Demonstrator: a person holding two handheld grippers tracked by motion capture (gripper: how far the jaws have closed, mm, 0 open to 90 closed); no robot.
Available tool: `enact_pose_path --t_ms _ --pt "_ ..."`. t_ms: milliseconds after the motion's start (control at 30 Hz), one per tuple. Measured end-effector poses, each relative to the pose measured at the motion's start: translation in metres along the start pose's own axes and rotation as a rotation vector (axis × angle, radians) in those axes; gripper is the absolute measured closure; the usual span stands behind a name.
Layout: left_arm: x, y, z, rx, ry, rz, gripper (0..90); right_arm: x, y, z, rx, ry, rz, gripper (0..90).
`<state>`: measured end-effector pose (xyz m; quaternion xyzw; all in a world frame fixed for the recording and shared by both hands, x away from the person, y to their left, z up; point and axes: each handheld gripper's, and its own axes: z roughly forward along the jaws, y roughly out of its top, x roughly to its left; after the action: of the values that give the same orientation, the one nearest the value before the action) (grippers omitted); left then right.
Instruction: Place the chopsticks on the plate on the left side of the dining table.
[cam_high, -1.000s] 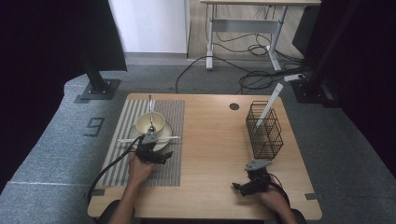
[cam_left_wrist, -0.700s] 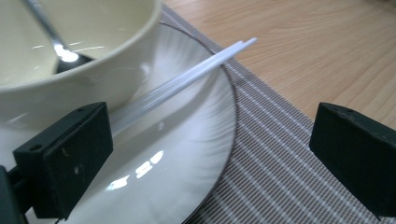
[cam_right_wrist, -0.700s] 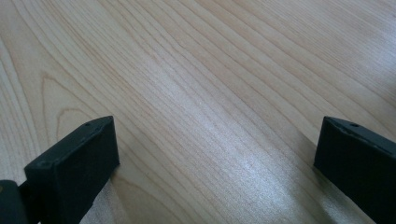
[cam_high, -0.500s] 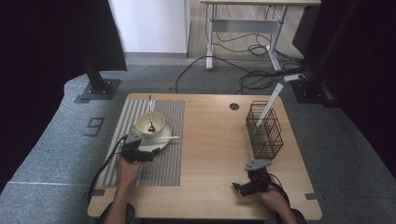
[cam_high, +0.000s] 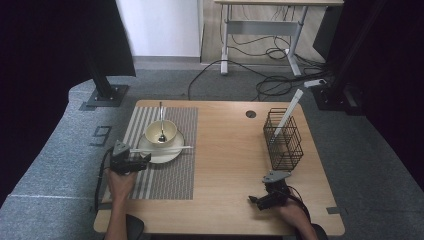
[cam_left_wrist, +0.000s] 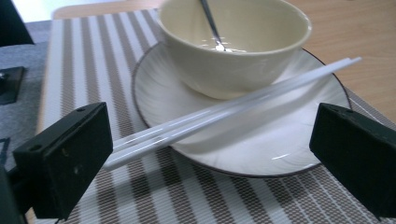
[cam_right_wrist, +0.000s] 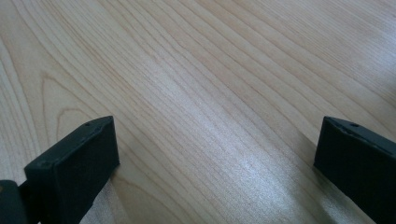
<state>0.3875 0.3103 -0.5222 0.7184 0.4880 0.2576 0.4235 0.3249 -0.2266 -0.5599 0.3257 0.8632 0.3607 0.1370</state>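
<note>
We'd pulled the left gripper (cam_high: 131, 162) back off the bowl (cam_high: 161, 132), jaws apart, chopsticks (cam_left_wrist: 224, 111) left across the plate (cam_high: 152, 154); right gripper (cam_high: 267, 197) idle, jaws apart too. Placement prob. done.

Right gripper (cam_right_wrist: 217, 163) low over the tabletop (cam_right_wrist: 210, 70) here, and its two black jaws stand wide apart: one rising from the bottom left corner, the other from the bottom right. Nothing between them but bare wood. The left jaw shows its flat inner face and a couple of small holes along the top edge (the right one has a hole near its top too). Light wood grain runs in long diagonal lines from upper left down to lower right, with a curved grain figure at the left. A soft pale sheen sits on the wood between the jaws, and a faint shadow lies beside each jaw.
</note>
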Motion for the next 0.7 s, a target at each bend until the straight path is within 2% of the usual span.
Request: enact_pose_path --t_ms 233,467,700 --pt "0.011 -0.007 0.002 0.021 0.045 -0.014 0.0 0.0 0.0 0.0 0.001 0.001 0.0 0.0" --pt "0.022 -0.012 0.009 0.052 0.048 -0.036 0.0 0.0 0.0 0.0 0.001 0.0 0.0 0.0" --pt "0.028 -0.015 0.014 0.069 0.018 -0.058 0.0 0.0 0.0 0.0 0.001 0.0 0.0 0.0"
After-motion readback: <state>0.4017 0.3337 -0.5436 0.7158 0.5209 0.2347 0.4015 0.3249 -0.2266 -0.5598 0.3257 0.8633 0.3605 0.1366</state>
